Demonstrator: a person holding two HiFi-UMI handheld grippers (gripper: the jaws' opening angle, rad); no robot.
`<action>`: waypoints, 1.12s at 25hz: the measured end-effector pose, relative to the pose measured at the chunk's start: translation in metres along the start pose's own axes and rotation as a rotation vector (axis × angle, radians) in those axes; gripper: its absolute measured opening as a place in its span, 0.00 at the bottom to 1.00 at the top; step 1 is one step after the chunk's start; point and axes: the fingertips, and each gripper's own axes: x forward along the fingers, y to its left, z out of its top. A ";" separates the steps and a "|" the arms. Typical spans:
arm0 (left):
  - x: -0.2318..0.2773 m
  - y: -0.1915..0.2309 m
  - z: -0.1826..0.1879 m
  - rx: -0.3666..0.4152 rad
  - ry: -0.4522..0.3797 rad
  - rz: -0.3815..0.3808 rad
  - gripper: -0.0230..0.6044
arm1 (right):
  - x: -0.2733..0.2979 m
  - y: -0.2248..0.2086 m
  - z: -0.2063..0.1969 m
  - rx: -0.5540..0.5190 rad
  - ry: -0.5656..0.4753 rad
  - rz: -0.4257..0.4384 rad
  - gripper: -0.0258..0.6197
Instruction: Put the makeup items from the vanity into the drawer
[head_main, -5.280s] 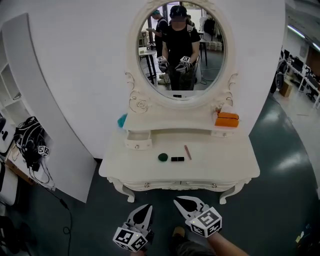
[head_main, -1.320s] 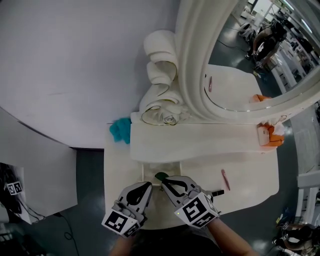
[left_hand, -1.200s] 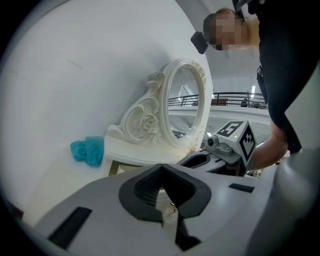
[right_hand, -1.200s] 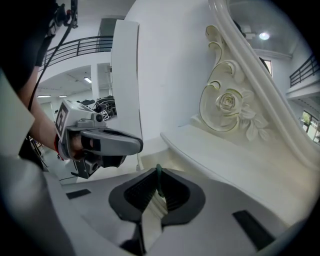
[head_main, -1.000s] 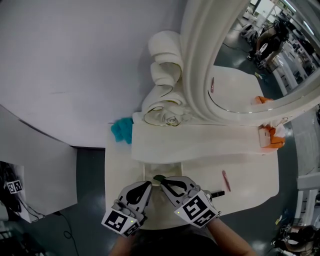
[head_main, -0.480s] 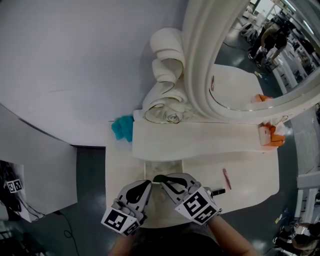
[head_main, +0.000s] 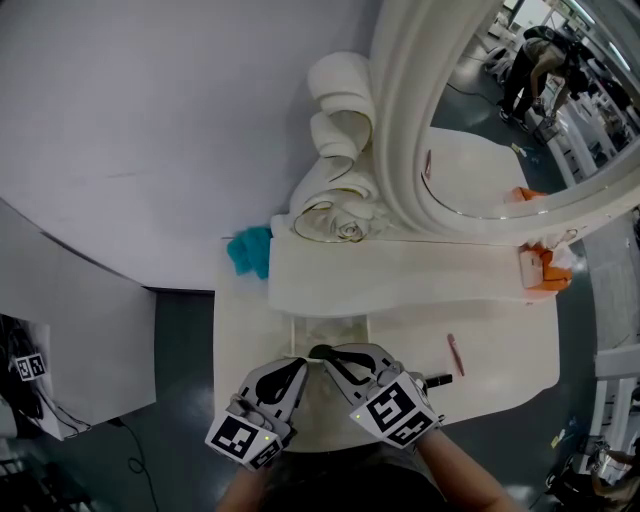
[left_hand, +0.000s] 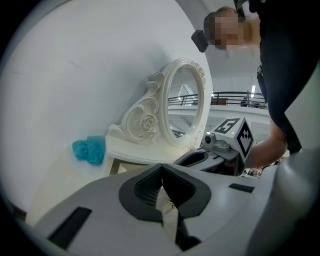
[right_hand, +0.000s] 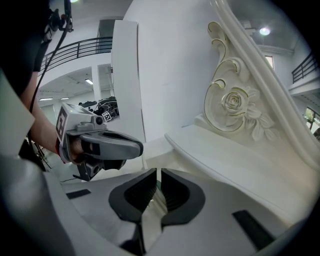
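My right gripper (head_main: 322, 356) is shut on a small dark-green round compact (head_main: 320, 351), held over the open little drawer (head_main: 296, 335) of the white vanity. In the right gripper view its pads (right_hand: 169, 192) leave only a thin slit. Just left of it, my left gripper (head_main: 297, 366) hangs by the drawer's near edge. Its tips (left_hand: 161, 166) meet, with nothing seen between them. A pink pencil (head_main: 453, 354) and a small black item (head_main: 437, 380) lie on the vanity top to the right.
The oval mirror (head_main: 520, 100) and its carved frame (head_main: 340, 150) rise behind the raised shelf (head_main: 400, 285). A teal cloth (head_main: 250, 250) sits at the shelf's left end and an orange box (head_main: 540, 270) at its right end. A white panel (head_main: 60, 330) stands to the left.
Five seconds ago both grippers hung empty in front of the vanity and the compact lay on its top. Over the last second the grippers have kept still and only the view shifted slightly.
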 end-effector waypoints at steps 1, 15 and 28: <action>0.000 -0.001 0.000 0.001 0.001 -0.005 0.06 | -0.001 0.000 0.001 -0.008 -0.003 -0.006 0.09; 0.004 -0.027 -0.005 0.040 0.029 -0.084 0.06 | -0.029 -0.004 -0.010 0.080 -0.058 -0.138 0.08; 0.002 -0.056 -0.009 0.076 0.051 -0.170 0.06 | -0.066 0.005 -0.024 0.164 -0.116 -0.265 0.08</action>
